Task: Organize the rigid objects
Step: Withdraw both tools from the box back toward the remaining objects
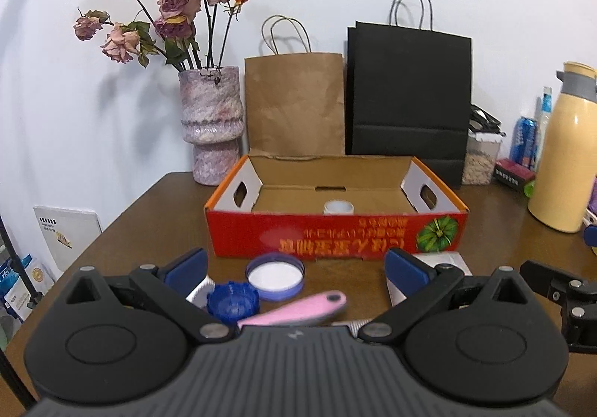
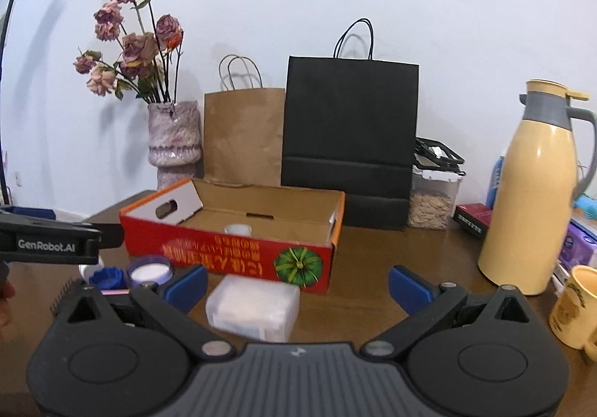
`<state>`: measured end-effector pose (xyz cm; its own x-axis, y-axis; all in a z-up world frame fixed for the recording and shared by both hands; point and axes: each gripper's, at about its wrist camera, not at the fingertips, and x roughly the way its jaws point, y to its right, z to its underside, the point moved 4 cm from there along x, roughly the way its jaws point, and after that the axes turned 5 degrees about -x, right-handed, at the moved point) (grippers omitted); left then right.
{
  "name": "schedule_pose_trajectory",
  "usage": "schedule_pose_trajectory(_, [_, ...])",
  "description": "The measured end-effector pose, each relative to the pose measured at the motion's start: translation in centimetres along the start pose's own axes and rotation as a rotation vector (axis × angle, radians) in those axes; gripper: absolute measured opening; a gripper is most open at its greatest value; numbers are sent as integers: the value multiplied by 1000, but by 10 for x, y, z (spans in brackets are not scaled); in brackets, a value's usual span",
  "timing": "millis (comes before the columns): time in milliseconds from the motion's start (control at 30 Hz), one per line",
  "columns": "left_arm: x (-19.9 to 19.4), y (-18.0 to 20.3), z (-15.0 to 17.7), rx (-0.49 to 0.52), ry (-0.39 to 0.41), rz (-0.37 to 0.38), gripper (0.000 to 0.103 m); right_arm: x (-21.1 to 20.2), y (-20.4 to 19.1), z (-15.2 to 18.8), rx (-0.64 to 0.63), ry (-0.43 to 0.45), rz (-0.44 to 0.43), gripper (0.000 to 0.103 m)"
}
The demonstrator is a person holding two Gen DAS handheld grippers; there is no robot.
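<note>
A red cardboard box [image 1: 335,234] stands open on the wooden table, with a small white tub [image 1: 338,207] inside; the box also shows in the right wrist view [image 2: 227,249]. In front of it lie a purple lid [image 1: 275,276], a dark blue ribbed cap [image 1: 233,302], a pink-handled tool [image 1: 294,310] and a translucent white box [image 2: 253,307]. My left gripper [image 1: 296,267] is open and empty just above the lids and pink tool. My right gripper [image 2: 298,282] is open and empty, with the white box between its fingers, nearer the left one.
A vase of dried roses [image 1: 212,126], a brown paper bag [image 1: 294,100] and a black paper bag [image 1: 408,100] stand behind the box. A yellow thermos [image 2: 537,193], a yellow mug [image 2: 574,309], a food container [image 2: 433,200] and small packs crowd the right side.
</note>
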<state>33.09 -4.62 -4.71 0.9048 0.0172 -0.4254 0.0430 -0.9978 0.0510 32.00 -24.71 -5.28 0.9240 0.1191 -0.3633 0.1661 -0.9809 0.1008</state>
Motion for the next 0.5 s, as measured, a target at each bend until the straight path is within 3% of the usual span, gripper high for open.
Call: schedule_pose_trajectory(500, [-12,-8,47,15,-62,-14,103,-17,2,51,1,-123,1,103])
